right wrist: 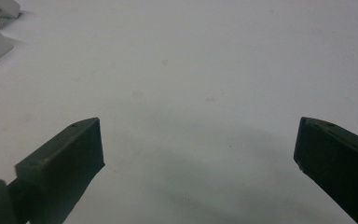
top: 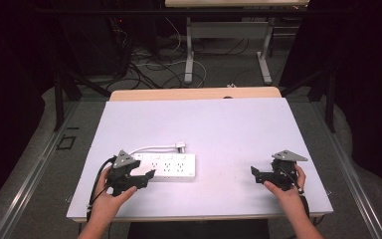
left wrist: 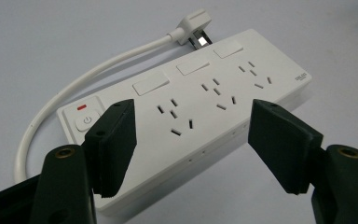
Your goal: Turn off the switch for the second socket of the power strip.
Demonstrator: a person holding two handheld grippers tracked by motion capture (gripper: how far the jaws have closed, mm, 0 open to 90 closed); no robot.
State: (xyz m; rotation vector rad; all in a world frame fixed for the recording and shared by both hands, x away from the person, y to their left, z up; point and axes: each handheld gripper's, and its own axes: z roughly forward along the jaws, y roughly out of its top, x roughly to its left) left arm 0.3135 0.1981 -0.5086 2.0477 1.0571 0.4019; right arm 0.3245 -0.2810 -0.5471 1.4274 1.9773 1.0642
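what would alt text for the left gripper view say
A white power strip lies on a pale table, seen between the left gripper's two open black jaws. Its white cord loops round to a plug lying behind it.

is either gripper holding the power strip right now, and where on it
No, nothing is held. The left gripper has its jaws open astride the power strip near its switch end, pads not pressing. The right gripper is open over the bare table.
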